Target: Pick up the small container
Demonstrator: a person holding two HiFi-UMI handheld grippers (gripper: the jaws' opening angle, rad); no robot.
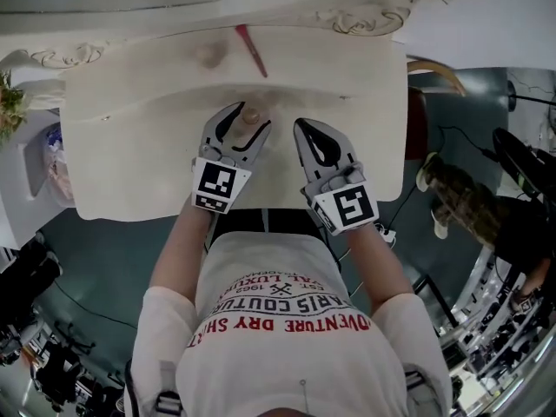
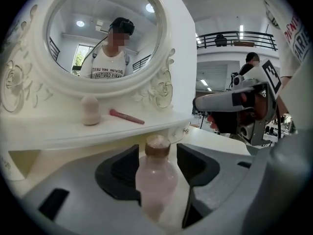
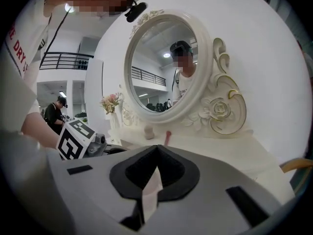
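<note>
The small container is a pale pink bottle with a brownish cap, standing upright on the white dressing table. My left gripper is open with the bottle between its jaws; a gap shows beside the right pad. In the head view the container peeks out between the fingertips of the left gripper. My right gripper rests on the table just to the right, shut with nothing in it. In its own view the right gripper has its tips together.
A pink makeup brush and a beige sponge lie on the raised shelf under the oval mirror. Flowers stand at the table's left end. A chair back is to the right of the table.
</note>
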